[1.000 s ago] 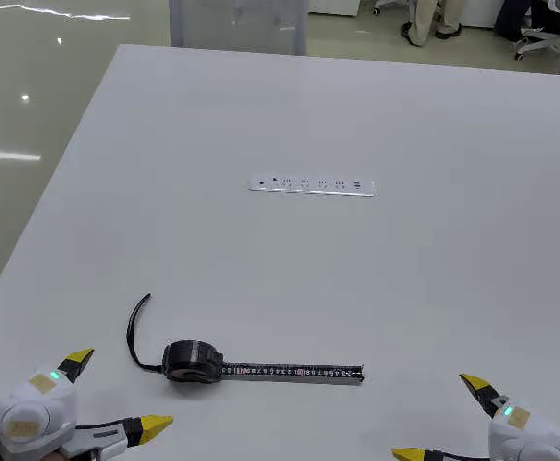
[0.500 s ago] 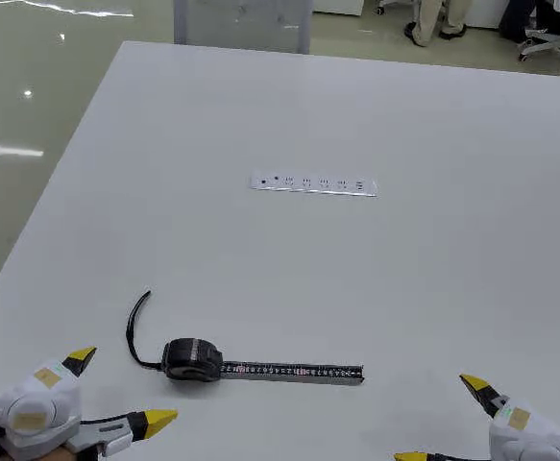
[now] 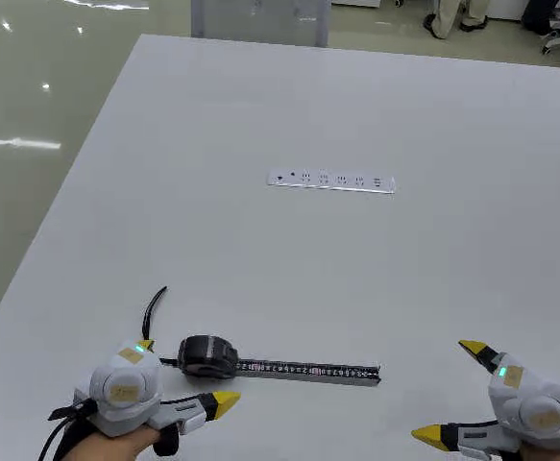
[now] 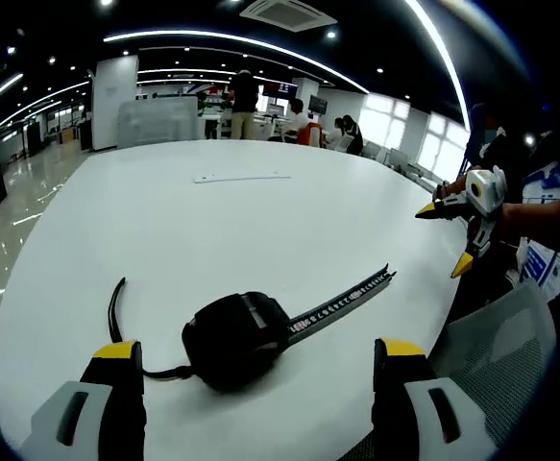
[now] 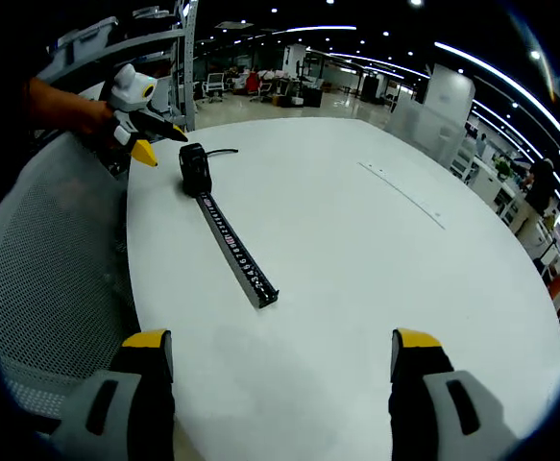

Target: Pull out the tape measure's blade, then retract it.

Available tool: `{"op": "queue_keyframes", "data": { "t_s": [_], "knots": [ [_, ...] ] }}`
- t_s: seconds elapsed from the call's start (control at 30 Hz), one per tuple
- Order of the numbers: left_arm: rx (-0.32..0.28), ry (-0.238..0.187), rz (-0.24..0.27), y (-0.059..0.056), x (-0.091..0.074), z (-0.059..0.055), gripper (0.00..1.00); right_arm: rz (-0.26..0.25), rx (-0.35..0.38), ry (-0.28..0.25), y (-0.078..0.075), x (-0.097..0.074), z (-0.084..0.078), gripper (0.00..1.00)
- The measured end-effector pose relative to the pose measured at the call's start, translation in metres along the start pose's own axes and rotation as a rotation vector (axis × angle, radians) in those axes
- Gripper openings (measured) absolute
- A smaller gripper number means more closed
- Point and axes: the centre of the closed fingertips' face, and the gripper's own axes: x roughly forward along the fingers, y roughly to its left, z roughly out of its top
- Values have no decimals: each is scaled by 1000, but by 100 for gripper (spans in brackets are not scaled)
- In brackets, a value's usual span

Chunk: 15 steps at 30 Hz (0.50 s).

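At seven o'clock on the white table point(image 3: 356, 269), left gripper point(image 3: 185, 372) with jaws spread wide — black tape measure point(image 3: 207, 355) lying between the tips, touching neither. Strap point(image 3: 152, 307) curling off toward eleven o'clock. Blade point(image 3: 308, 371) lying out flat toward three o'clock. At five o'clock, right gripper point(image 3: 449, 392) — spread too, holding nothing, well apart from the blade's end. Power strip point(image 3: 330, 181) up at twelve.

A white power strip point(image 3: 330, 181) lies on the table point(image 3: 212, 125).
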Motion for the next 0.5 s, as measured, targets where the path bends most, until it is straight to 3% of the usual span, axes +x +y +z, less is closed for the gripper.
{"op": "queue_keyframes", "data": {
  "t_s": [0.17,0.3,0.4,0.5],
  "knots": [
    [-27,11,42,-2,8,-3,99,58,-46,45,-1,13,1,95],
    [-50,7,76,-1,13,-3,100,105,-96,44,1,21,8,89],
    [-24,5,113,2,16,-3,100,144,-121,64,5,27,10,90],
    [-50,-12,148,5,17,0,100,202,-179,105,8,34,8,94]
  ]
}}
